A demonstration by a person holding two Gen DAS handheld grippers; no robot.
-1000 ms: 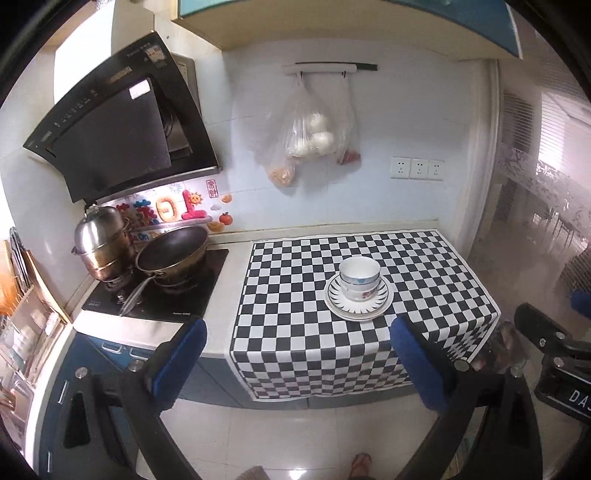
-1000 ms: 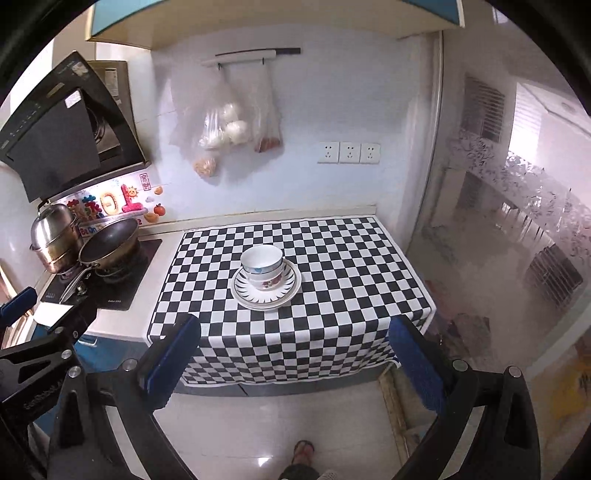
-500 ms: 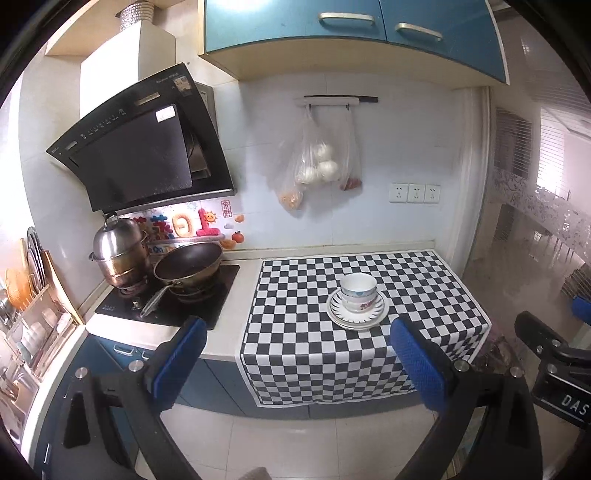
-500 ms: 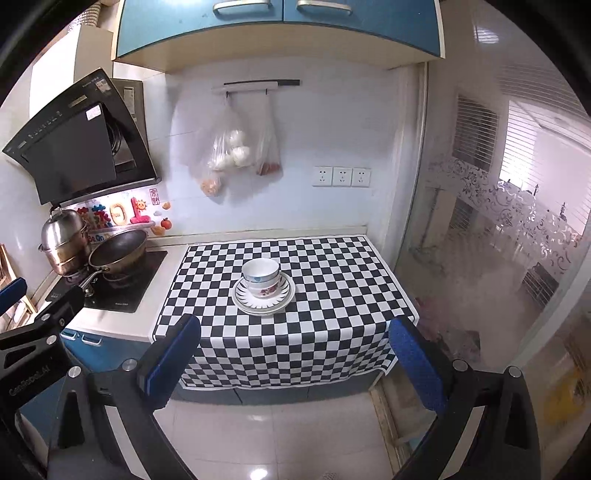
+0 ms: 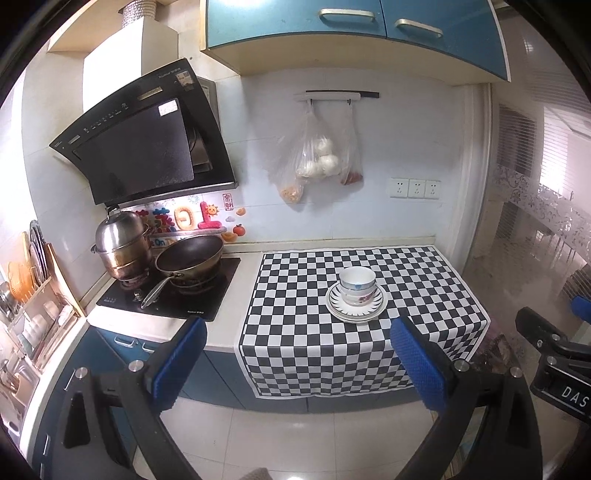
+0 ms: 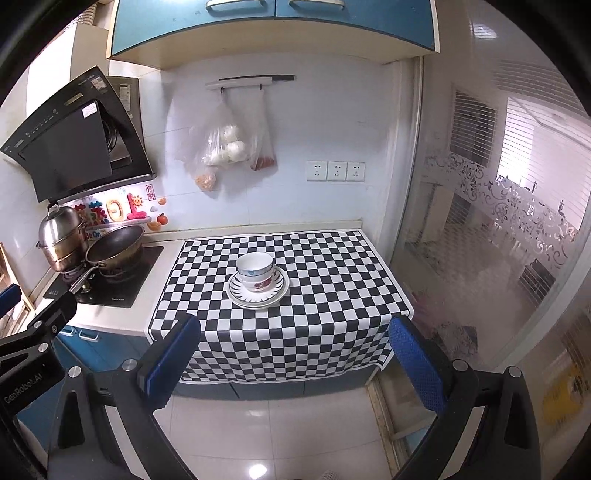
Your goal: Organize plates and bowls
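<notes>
White bowls (image 5: 357, 286) (image 6: 255, 270) are nested in a stack, the lower one with a flower print. They stand on stacked white plates (image 5: 373, 308) (image 6: 240, 293) in the middle of a black-and-white checkered cloth (image 5: 295, 314) (image 6: 332, 280). My left gripper (image 5: 297, 362) hangs open well in front of the counter, over the floor, with nothing between its blue pads. My right gripper (image 6: 293, 360) is likewise open and held back from the counter edge.
A black wok (image 5: 190, 260) and a steel pot (image 5: 122, 245) sit on the cooktop at the left. Plastic bags (image 5: 317, 158) hang on the wall under blue cabinets (image 5: 332, 26). A dish rack (image 5: 33, 306) stands far left. A glass partition (image 6: 480, 221) closes the right side.
Both grippers have pulled back and tilted up from the counter, so the bowls and plates look smaller and the upper cabinets have come into view. Both stayed open.
</notes>
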